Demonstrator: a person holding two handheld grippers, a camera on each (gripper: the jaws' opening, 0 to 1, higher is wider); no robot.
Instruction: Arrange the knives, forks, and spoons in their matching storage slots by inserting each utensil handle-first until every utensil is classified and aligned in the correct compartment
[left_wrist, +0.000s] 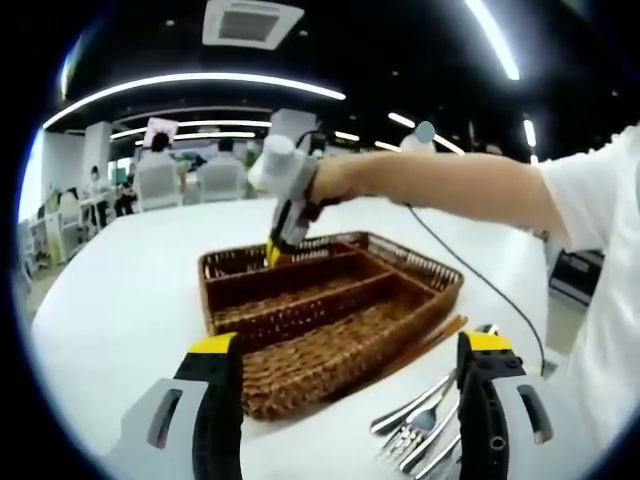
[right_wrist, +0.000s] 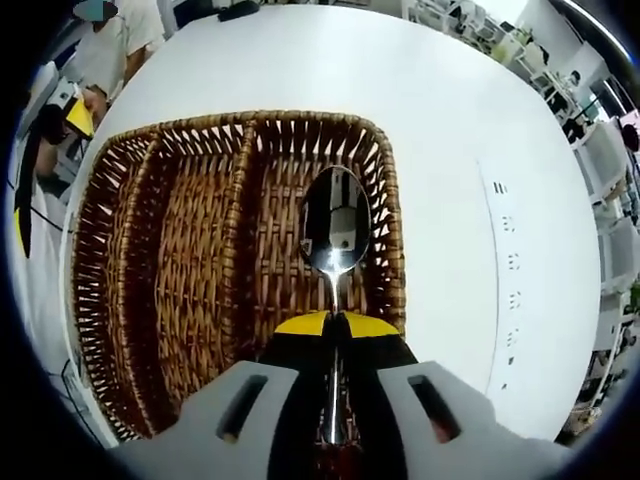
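Right gripper (right_wrist: 335, 322), yellow-tipped black jaws pressed together on handle of shiny steel spoon (right_wrist: 335, 232); bowl pointing forward, away from camera, hovering above rightmost slot of brown woven wicker cutlery tray (right_wrist: 160, 250) in right gripper view. Whether spoon touches tray floor: cannot tell. Tray with three long compartments side by side, resting on white round table (right_wrist: 470, 150).

Left gripper (left_wrist: 345, 360), jaws spread wide, nothing between them, low over table near tray's front corner. Just beside its right jaw, loose heap of steel forks and spoons (left_wrist: 420, 425) lying on table, touching one another. Pair of brown wooden chopsticks (left_wrist: 435, 335) lying along tray's near edge. In left gripper view, right gripper seen from outside at tray's far end (left_wrist: 285, 215), held by a person's bare forearm (left_wrist: 430, 185), white sleeve at shoulder.
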